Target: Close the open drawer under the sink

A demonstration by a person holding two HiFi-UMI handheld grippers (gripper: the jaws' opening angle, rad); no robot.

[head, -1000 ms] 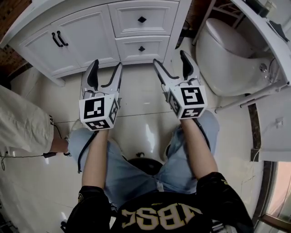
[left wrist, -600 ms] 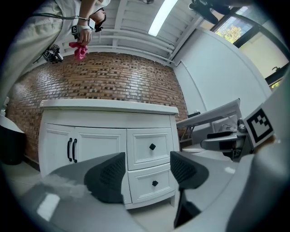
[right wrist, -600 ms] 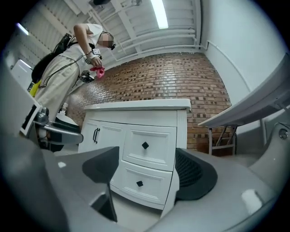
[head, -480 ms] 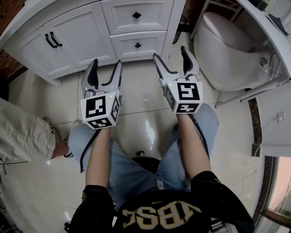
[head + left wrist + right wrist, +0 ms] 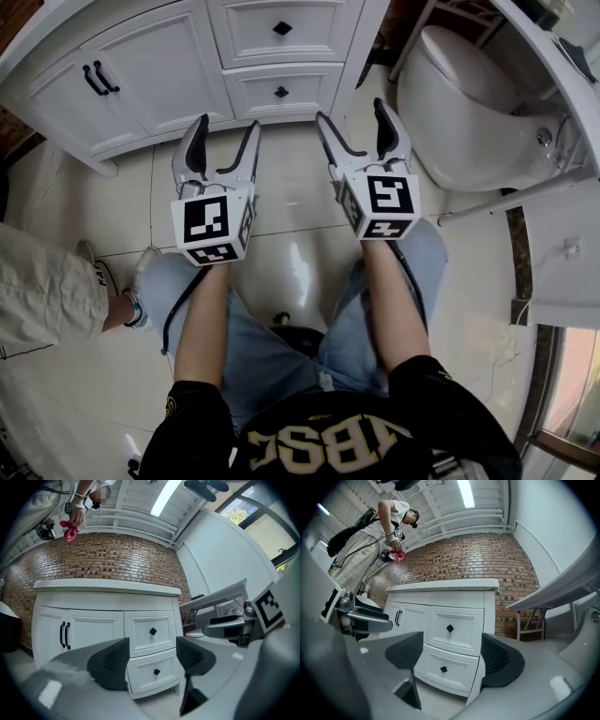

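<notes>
Drawers are seen as a stack of two in the right half of a white cabinet (image 5: 150, 56): upper drawer (image 5: 251, 30) over lower drawer (image 5: 251, 94). Both lie straight ahead of the grippers and well apart from them. Both fronts are seen flush with the cabinet face. Each front is a framed, painted panel fitted with one small black diamond-shaped knob (image 5: 282, 28).

Left gripper (image 5: 225, 127): jaws are held wide apart with nothing gripped. Its pads (image 5: 110, 660) are black, ribbed and curved, backed by smooth pale grey shells. The two drawer fronts are framed in the gap, not touched.

Right gripper (image 5: 351, 112): jaws are likewise spread wide and empty. Its pads (image 5: 501, 660) are of the same black ribbed kind.

Both grippers are held side by side over the floor (image 5: 281, 197), short of the cabinet and pointed at it. A white cube with black square markers is carried at the rear of each; bare forearms and blue jeans are seen behind.

The floor is laid in glossy pale tiles. Left of the drawers, two panelled doors are fitted with paired black bar handles (image 5: 94, 78). A flat white top and a red-brown brick wall (image 5: 478, 559) are shown in the gripper views. A smooth, rounded white toilet (image 5: 459, 103) is seen at right. A bystander (image 5: 47, 300) in beige trousers is cut off at the left edge.
</notes>
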